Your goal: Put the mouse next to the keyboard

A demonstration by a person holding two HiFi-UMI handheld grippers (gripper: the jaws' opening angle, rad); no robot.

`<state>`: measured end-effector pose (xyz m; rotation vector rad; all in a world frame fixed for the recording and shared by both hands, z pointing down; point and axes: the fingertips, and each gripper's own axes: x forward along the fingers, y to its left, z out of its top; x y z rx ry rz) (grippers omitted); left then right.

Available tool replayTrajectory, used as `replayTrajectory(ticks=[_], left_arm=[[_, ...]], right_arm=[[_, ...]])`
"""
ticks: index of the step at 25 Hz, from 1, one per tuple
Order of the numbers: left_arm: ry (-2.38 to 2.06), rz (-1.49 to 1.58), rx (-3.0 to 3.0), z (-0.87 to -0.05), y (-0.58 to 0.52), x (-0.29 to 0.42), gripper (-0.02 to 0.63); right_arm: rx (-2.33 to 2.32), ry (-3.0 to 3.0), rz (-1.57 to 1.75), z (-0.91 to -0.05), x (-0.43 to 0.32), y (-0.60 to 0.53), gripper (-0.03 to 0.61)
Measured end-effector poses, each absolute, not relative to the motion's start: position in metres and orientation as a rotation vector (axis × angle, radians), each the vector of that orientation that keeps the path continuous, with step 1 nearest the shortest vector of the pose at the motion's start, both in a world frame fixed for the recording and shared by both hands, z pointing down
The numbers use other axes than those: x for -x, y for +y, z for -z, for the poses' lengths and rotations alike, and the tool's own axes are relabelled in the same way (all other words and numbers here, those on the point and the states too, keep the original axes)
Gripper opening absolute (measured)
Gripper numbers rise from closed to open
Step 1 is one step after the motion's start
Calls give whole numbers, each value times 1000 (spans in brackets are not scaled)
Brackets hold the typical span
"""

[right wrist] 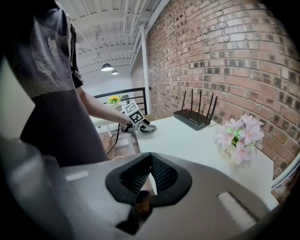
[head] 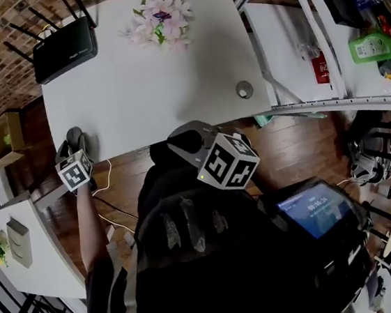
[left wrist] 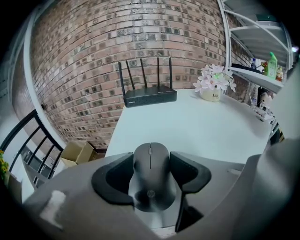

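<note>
A white table (head: 139, 88) stands against a brick wall (left wrist: 117, 37), with a wooden floor (head: 300, 147) on the near side. The left gripper (head: 74, 141) is at the table's near left corner; its two black pads (left wrist: 115, 180) are closed on the sides of a dark grey wireless mouse (left wrist: 150, 178), one pad at each flank. The front of the mouse, with its scroll wheel, comes out a little past the fingertips and points over the table top. In the right gripper view the mouse is low at the table corner; if it touches the top or is just above it, I cannot tell.

Far beyond these fingertips a black router (left wrist: 150, 96) with four antennas stands near the wall; ahead and to the right of the fingers there is a small pot of pink flowers (left wrist: 212, 82); to the left of the fingers and lower, a cardboard box (left wrist: 77, 152) is on the floor.

The right gripper (right wrist: 151, 159) is off the table, in front of the person's body; its ribbed pads meet at the tips and hold nothing. A round grey cable cap (head: 244, 89) sits in the table top a little beyond its fingertips.
</note>
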<state>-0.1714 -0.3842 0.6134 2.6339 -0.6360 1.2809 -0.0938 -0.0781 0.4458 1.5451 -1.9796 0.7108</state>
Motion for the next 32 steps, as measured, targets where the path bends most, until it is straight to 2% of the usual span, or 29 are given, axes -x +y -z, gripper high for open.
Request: replayTrajectory(ticks=[32], left_arm=[[-650,-1230,-2685,-607,-432,192,239]], right_arm=[[-1487,-1933,-725,-458,120,-143,5]])
